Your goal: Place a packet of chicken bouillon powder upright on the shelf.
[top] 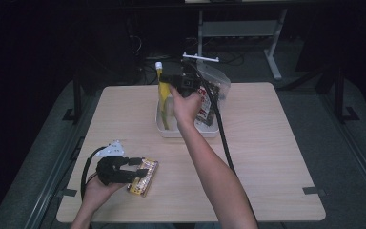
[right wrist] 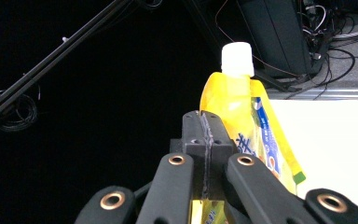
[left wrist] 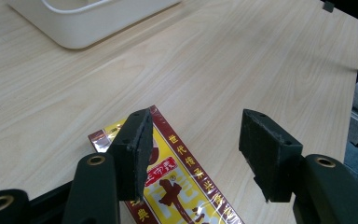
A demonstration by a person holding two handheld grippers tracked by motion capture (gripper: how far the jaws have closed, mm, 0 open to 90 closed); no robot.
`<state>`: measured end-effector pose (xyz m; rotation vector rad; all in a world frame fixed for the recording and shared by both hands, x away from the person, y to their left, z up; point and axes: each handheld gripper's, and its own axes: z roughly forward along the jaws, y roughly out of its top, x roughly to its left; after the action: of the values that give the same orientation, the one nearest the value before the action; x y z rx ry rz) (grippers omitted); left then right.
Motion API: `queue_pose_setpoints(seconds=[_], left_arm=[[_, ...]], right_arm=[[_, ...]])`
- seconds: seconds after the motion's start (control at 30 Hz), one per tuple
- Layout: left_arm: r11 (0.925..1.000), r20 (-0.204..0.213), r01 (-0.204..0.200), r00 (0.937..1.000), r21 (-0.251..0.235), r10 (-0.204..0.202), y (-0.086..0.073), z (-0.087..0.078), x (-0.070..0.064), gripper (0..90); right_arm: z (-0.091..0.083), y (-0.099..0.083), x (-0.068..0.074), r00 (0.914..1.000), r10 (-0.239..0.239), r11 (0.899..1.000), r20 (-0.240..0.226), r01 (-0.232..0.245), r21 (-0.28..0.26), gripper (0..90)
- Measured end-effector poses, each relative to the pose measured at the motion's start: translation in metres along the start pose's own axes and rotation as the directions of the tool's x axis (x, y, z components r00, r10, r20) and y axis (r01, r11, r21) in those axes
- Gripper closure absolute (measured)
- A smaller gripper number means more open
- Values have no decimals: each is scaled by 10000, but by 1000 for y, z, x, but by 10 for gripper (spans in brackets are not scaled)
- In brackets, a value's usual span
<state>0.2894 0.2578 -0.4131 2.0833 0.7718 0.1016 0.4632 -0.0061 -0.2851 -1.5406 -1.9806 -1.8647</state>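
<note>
A yellow drink pouch [top: 162, 98] with a white cap stands upright at the left end of the white bin [top: 186, 132]. My right gripper [top: 170, 78] is shut on the pouch's edge, a little below the cap. In the right gripper view the pouch [right wrist: 237, 102] rises just behind my right gripper [right wrist: 204, 119], its jaws pressed together. A flat red and yellow box [top: 143, 176] with printed characters lies on the table near the front left. My left gripper [top: 136, 167] hovers open over this box [left wrist: 186, 186]. One of the fingers [left wrist: 133, 149] of the left gripper [left wrist: 196, 121] is above the box's edge.
A clear bag [top: 218, 82] of packaged items fills the bin's right side. The bin [left wrist: 84, 28] lies beyond the box in the left gripper view. Bare wooden tabletop [top: 267, 152] spreads to the right and front. A cable [top: 221, 133] trails from the right gripper across the table.
</note>
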Motion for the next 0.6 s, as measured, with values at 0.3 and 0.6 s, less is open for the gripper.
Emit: queue_pose_setpoints(seconds=[0.3, 0.6], left_arm=[[10000, -2, -20, 10000, -53, 20, 0, -1, 0, 439], [10000, -35, -37, 10000, -5, 37, 0, -1, 1, 438]], right_arm=[[14, -7, -5, 9999, -36, 10000, 114, 35, 52, 897], [22, -13, -13, 9998, -7, 9998, 189, 3, 179, 896]])
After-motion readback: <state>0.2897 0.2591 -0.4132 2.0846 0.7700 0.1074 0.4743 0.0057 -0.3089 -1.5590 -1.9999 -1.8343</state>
